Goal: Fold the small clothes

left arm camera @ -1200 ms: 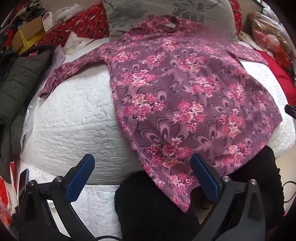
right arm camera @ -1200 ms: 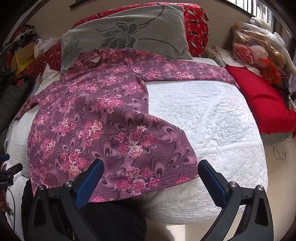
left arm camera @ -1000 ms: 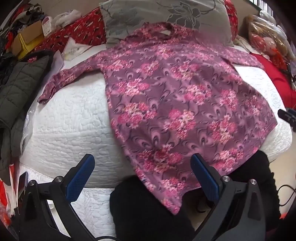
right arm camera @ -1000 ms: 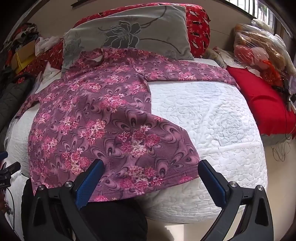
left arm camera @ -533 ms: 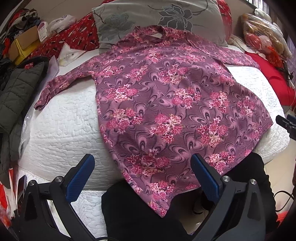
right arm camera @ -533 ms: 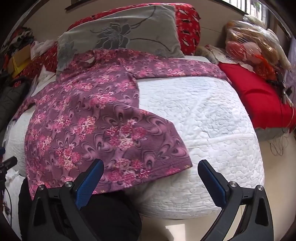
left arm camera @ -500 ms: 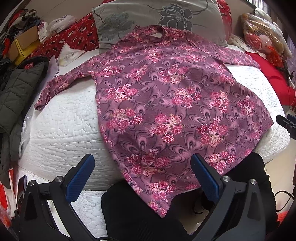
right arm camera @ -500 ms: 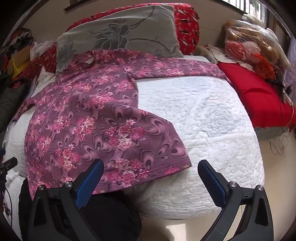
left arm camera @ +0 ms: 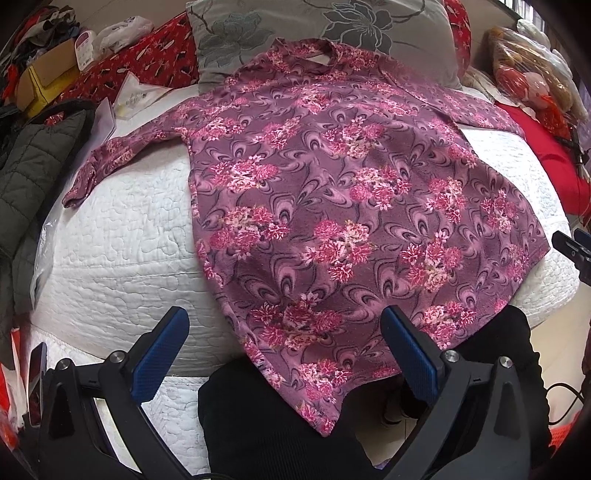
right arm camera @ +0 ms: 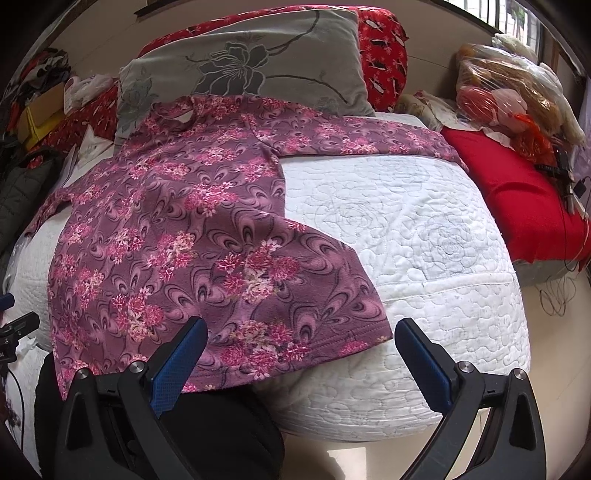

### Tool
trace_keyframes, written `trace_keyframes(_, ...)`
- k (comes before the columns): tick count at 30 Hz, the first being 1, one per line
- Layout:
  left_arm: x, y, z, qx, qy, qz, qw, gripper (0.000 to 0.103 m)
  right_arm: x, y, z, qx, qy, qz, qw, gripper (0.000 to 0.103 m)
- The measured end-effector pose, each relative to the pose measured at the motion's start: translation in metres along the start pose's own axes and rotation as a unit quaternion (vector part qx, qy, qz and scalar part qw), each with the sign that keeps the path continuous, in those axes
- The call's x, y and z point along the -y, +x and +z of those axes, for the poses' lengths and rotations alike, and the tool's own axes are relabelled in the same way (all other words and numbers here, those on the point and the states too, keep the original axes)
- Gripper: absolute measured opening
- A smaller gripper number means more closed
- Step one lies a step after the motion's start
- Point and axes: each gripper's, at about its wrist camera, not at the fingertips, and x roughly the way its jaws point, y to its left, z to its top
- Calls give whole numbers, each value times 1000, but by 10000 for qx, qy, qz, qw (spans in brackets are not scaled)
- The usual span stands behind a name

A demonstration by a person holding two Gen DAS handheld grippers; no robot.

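1. Right now my left tool (left arm camera: 282,343) gapes wide and empty, just short of the bed's (left arm camera: 110,258) near edge.
2. Ahead of it the floral shirt (left arm camera: 332,206) lies spread flat, collar on the grey pillow (left arm camera: 332,22), hem draping over the near edge between the fingers.
3. My right tool (right arm camera: 297,352) is equally wide, empty, with the shirt's hem corner (right arm camera: 354,332) just beyond it.

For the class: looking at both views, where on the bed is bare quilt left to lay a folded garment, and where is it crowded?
Bare quilt lies between the floral top, its spread sleeve and the red cushion. A smaller patch lies between the top's other side and the grey jacket. The pillow end and bag corner are crowded.
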Motion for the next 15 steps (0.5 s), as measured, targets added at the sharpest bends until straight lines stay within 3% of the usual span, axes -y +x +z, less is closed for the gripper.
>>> trace_keyframes(15, -4, 6, 0, -42, -56, -22, 10000, 103, -7, 3, 3, 20, -105, -68, 9999, 101)
